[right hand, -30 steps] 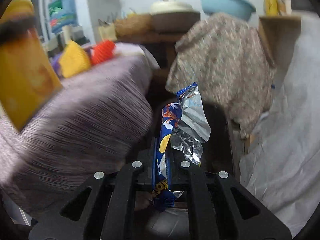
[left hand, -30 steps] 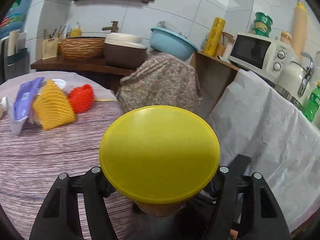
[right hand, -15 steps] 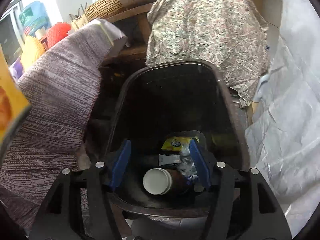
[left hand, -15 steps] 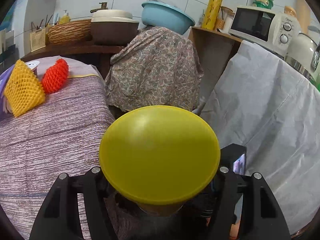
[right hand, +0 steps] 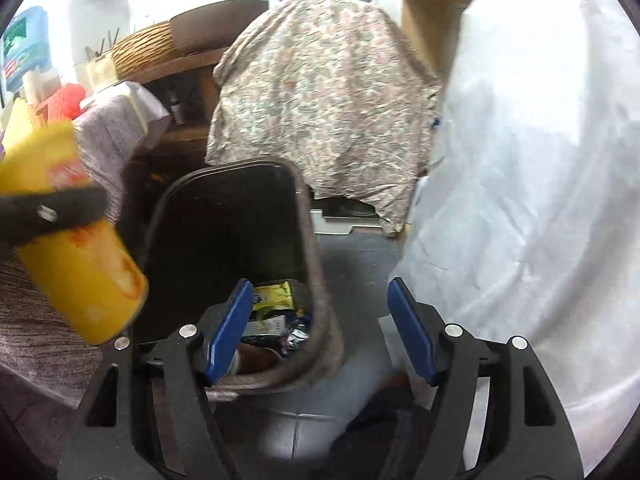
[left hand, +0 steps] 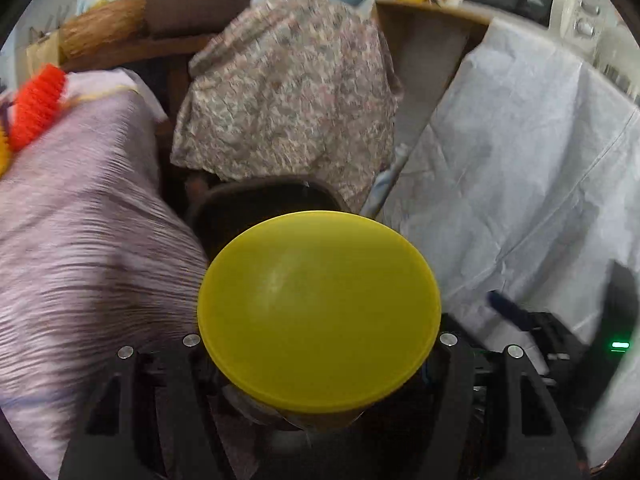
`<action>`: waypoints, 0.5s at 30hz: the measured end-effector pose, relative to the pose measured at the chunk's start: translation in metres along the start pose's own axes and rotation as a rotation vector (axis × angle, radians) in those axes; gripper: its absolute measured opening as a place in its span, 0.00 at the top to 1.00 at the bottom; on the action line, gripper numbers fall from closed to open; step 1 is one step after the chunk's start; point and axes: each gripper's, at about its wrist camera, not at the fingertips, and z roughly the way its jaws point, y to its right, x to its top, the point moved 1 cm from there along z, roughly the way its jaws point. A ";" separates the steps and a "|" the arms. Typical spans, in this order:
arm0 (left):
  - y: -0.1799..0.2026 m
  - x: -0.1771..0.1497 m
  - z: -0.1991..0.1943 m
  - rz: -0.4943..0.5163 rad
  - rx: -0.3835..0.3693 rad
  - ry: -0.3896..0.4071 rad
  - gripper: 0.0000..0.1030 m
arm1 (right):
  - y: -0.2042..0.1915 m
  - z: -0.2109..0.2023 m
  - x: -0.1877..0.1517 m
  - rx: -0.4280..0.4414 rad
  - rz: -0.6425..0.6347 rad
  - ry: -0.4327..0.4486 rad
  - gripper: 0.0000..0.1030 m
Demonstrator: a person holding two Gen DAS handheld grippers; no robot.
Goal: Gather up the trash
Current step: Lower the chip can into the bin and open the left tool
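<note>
My left gripper (left hand: 319, 340) is shut on a yellow-lidded canister (left hand: 319, 312), whose lid fills the middle of the left wrist view. The same yellow canister (right hand: 80, 272) shows at the left of the right wrist view, tilted and held beside the dark trash bin (right hand: 316, 264). The bin's far rim (left hand: 260, 192) shows behind the lid in the left wrist view. My right gripper (right hand: 320, 332) is open and empty, over the bin's right rim. Wrappers and a cup (right hand: 276, 316) lie at the bin's bottom.
The striped-cloth table (left hand: 80, 248) stands left of the bin with a red foam net (left hand: 36, 108) on it. A floral-covered object (right hand: 320, 92) stands behind the bin. A white sheet-covered counter (right hand: 520, 200) lies to the right. Grey floor (right hand: 296, 432) shows below.
My right gripper let go of the blue snack wrapper into the bin, opened, and shifted right. My left gripper carried the canister off the table toward the bin.
</note>
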 end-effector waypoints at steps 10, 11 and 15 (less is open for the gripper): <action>0.005 -0.007 0.092 -0.004 0.016 -0.176 0.37 | 0.025 -0.043 -0.003 -0.021 0.065 0.088 0.27; 0.006 -0.008 0.099 -0.004 0.013 -0.192 0.37 | 0.025 -0.046 -0.002 -0.022 0.064 0.097 0.27; 0.008 -0.013 0.117 0.003 0.027 -0.240 0.36 | 0.024 -0.056 -0.003 -0.004 0.072 0.118 0.26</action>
